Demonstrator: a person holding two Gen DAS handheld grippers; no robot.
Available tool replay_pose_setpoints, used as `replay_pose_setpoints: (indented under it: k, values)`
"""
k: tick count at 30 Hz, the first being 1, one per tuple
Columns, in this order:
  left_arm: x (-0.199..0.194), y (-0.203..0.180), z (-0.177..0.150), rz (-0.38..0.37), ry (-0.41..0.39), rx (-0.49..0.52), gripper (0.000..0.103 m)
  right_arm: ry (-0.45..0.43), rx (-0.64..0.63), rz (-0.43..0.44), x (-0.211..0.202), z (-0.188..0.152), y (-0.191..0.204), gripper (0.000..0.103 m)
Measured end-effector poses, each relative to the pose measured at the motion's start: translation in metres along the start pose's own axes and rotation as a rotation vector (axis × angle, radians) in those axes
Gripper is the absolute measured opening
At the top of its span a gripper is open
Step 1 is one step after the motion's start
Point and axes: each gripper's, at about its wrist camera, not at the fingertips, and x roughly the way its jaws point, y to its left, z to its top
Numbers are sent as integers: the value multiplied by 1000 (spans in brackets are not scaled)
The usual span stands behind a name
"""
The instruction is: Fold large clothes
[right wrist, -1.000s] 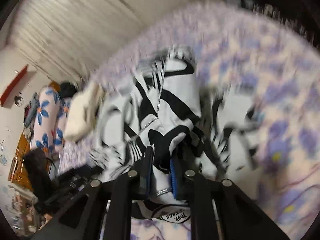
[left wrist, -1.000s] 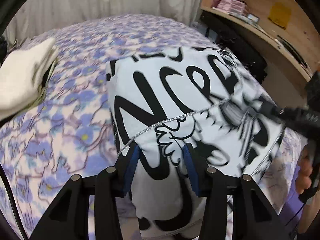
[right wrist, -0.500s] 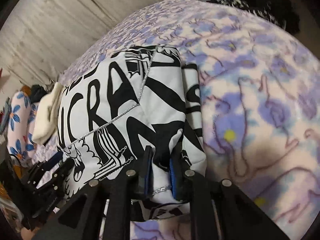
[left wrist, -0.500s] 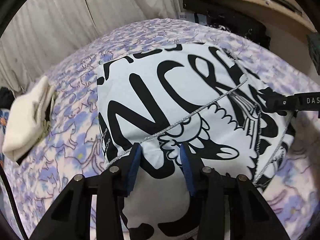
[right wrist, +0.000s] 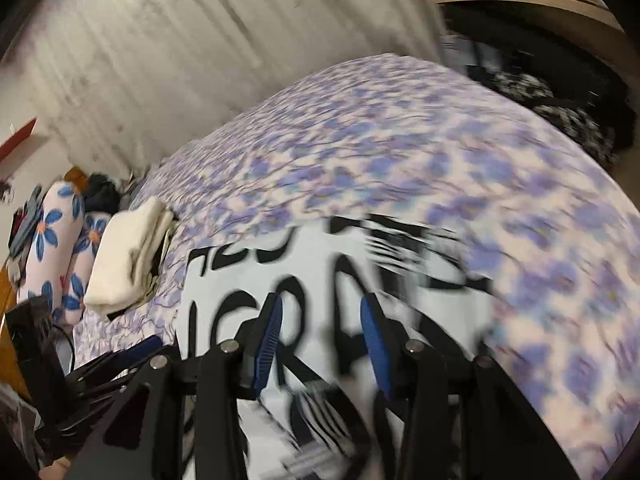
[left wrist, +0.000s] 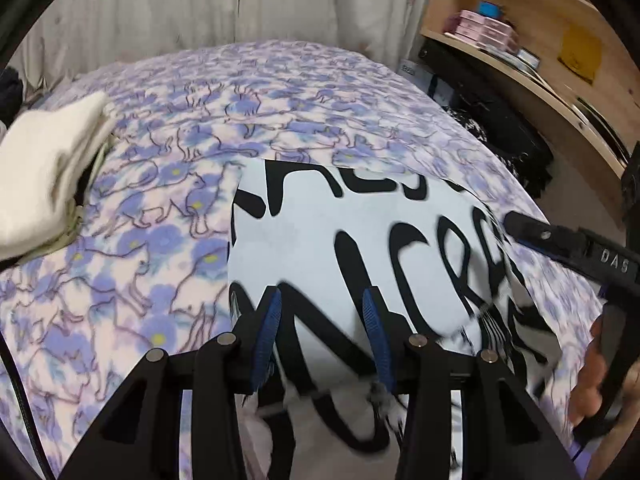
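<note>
A white garment with big black lettering (left wrist: 340, 220) lies folded flat on the flowered bed cover (left wrist: 160, 240). My left gripper (left wrist: 322, 320) hovers over its near left part. Its jaws are opening, the blurred cloth shows between the blue pads, and they do not press it. My right gripper (right wrist: 320, 328) is over the same garment (right wrist: 320, 248) further right. Its jaws are opening too, with cloth lying loose beneath them. The right gripper's finger (left wrist: 560, 240) reaches in at the garment's right edge, held by a hand (left wrist: 592, 380).
A folded cream pile (left wrist: 44, 168) sits on the bed's left side, also in the right wrist view (right wrist: 124, 256), with blue-flower pillows (right wrist: 56, 240) beyond. A wooden shelf (left wrist: 520, 52) and dark items (left wrist: 504, 136) stand right of the bed. A curtain hangs behind.
The right gripper's jaws have spread wide off the bunched cloth. The garment now lies flatter, and its silver seam no longer shows. Both grippers have shifted over it.
</note>
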Motion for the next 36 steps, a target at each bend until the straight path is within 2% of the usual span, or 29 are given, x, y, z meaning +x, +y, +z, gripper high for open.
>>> replay_pose_setpoints:
  k: [2, 4, 6, 8, 10, 13, 16, 18, 20, 23, 24, 25, 27, 28, 29, 33, 36]
  values:
    - [13, -1, 4, 17, 1, 9, 41, 50, -7, 25, 26, 5, 5, 41]
    - [23, -5, 6, 57, -21, 53, 42, 82, -16, -32, 46, 7, -2, 40]
    - [29, -6, 7, 64, -22, 64, 46, 102, -24, -147, 59, 7, -21, 30]
    - [37, -3, 9, 41, -3, 52, 48, 130, 33, -184, 63, 5, -52, 0]
    - [43, -1, 9, 36, 4, 45, 49, 124, 54, -258, 56, 4, -73, 0]
    - [47, -4, 7, 51, -5, 65, 50, 144, 51, -219, 50, 0, -84, 0]
    - [48, -7, 5, 71, -14, 79, 54, 151, -9, -266, 45, -2, -73, 0]
    - [45, -7, 7, 83, -11, 75, 61, 152, 14, -253, 40, -1, -70, 3]
    - [41, -3, 9, 68, 19, 42, 73, 152, 50, -218, 31, 0, -71, 3]
    - [29, 2, 9, 29, 67, 2, 74, 136, 62, -184, 15, 2, -67, 4]
    - [25, 1, 8, 21, 78, 1, 74, 127, 53, -177, 6, 0, -63, 5]
    - [20, 1, 6, 15, 84, 4, 74, 120, 46, -169, -1, -1, -60, 12]
    - [10, -2, 1, 1, 93, 18, 77, 105, 33, -151, -16, -4, -54, 35]
    - [3, -3, -3, -7, 96, 26, 78, 92, 22, -149, -24, -6, -50, 52]
    - [-1, -4, -5, -15, 98, 31, 79, 81, 12, -149, -30, -8, -47, 62]
    - [-21, -4, -15, -23, 103, 32, 79, 75, -21, -127, -52, -19, -34, 63]
    - [-37, -2, -19, -10, 94, 14, 84, 86, -39, -114, -62, -29, -25, 64]
